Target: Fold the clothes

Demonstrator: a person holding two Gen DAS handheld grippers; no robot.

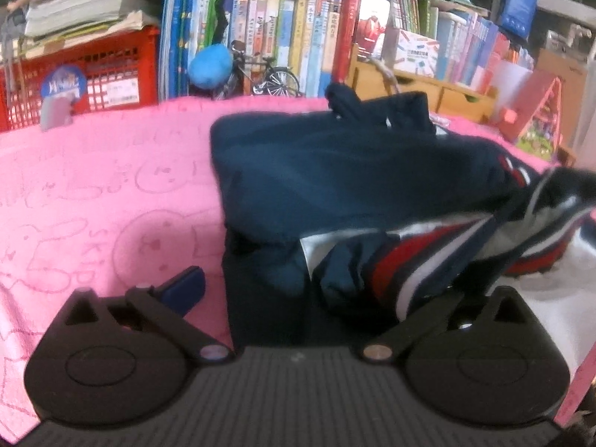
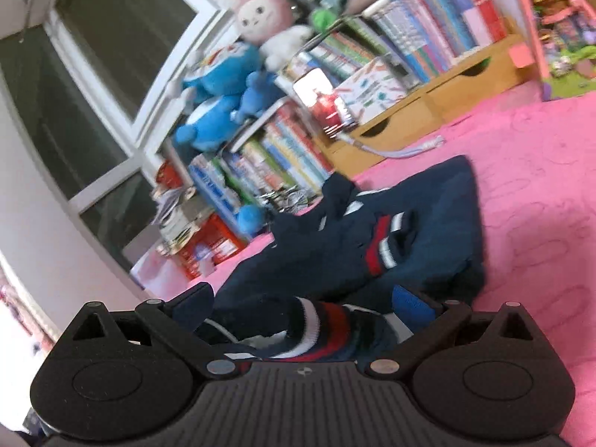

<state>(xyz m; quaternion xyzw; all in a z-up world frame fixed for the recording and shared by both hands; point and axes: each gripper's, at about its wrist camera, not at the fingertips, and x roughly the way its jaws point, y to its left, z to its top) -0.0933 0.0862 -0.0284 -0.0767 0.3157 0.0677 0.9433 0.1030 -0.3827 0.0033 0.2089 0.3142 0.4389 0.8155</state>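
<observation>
Up close in the left wrist view, the left gripper [image 1: 309, 283] stands spread wide, grasping nothing; only 1 blue finger pad [image 1: 186, 288] shows at near left, the other hidden under cloth. Between the jaws lies the navy garment [image 1: 335, 182], bunched on the pink towel [image 1: 104, 193], with its red and white striped cuff [image 1: 402, 264] draped at near right. Far beyond stand a red crate [image 1: 85, 74], a row of books [image 1: 298, 37] and a small model bicycle [image 1: 268, 74].

Next, the right wrist view is tilted. The right gripper [image 2: 301, 307] is also spread apart, 2 blue pads [image 2: 409, 300] visible at either side, with a striped cuff [image 2: 320, 324] of the navy garment [image 2: 409, 216] lying loosely in the gap, not pinched. The garment spreads crumpled toward the far side over the pink towel [image 2: 540, 205]. Behind it are blue plush toys [image 2: 219, 93], a pink plush rabbit [image 2: 264, 15], bookshelves [image 2: 428, 37] and a window [image 2: 74, 93]
</observation>
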